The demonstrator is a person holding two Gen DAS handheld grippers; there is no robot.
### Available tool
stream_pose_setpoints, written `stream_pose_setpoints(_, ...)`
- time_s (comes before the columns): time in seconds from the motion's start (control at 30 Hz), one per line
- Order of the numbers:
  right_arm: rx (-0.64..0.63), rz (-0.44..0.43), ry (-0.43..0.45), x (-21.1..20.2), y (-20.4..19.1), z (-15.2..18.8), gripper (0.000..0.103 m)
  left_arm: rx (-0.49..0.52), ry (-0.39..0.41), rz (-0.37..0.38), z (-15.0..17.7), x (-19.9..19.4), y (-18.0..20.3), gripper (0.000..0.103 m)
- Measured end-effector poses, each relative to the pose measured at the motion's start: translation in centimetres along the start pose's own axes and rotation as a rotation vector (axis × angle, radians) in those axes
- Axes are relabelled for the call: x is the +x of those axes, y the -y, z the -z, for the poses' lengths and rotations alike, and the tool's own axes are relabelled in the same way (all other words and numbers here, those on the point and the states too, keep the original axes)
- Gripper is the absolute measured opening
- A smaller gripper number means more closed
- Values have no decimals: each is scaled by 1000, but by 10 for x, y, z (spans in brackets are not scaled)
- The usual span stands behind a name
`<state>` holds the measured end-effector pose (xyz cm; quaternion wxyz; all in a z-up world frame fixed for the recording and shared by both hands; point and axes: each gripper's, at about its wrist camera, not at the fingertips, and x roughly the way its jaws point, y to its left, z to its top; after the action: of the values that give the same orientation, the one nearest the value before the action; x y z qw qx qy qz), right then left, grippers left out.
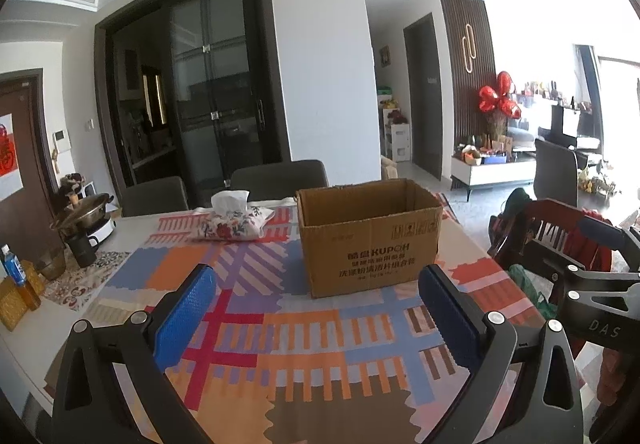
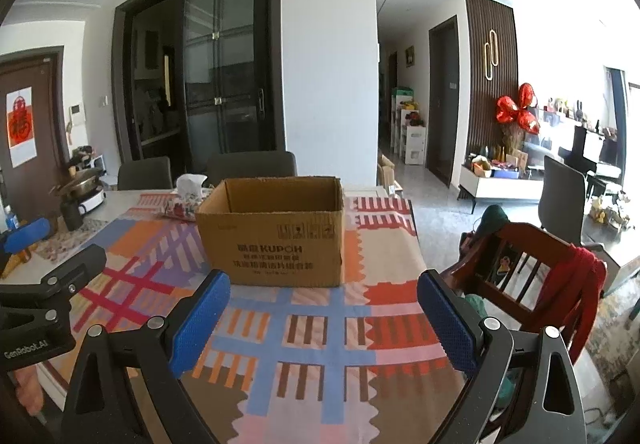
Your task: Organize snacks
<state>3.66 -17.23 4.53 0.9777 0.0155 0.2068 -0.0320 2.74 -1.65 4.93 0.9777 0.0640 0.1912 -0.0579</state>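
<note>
An open brown cardboard box (image 1: 370,240) printed KUPOH stands on the patterned tablecloth (image 1: 248,324); it also shows in the right wrist view (image 2: 276,234). Its inside is hidden from both views. No snacks are in sight. My left gripper (image 1: 316,312) is open and empty, held above the cloth in front of the box. My right gripper (image 2: 322,318) is open and empty, also in front of the box. The right gripper's body shows at the right edge of the left wrist view (image 1: 600,304), and the left gripper at the left edge of the right wrist view (image 2: 36,300).
A floral tissue pouch (image 1: 234,222) lies behind and left of the box. A hotpot on a white cooker (image 1: 90,218), a dark mug (image 1: 82,250) and a blue bottle (image 1: 14,266) stand at the table's left. Grey chairs (image 1: 280,172) stand behind; a red wooden chair (image 2: 528,276) stands at the right.
</note>
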Motion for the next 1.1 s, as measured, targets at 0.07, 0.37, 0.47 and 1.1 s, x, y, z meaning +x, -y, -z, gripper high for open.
stream_pose_setpoints(0.07, -1, 4, 9, -2, 0, 0, 95, 3, 11, 8, 0, -3, 0, 103)
stream_pose_setpoints(0.37, -8, 12, 26, -6, 0, -1, 95, 12, 32, -1, -1, -8, 0, 103)
stream_pose_setpoints(0.47, -10, 10, 25, -7, -1, -2, 95, 11, 33, -5, -1, -8, 0, 103)
stream_pose_setpoints(1.1, -13, 11, 15, -6, -1, 0, 95, 9, 37, -42, 3, -5, 0, 103)
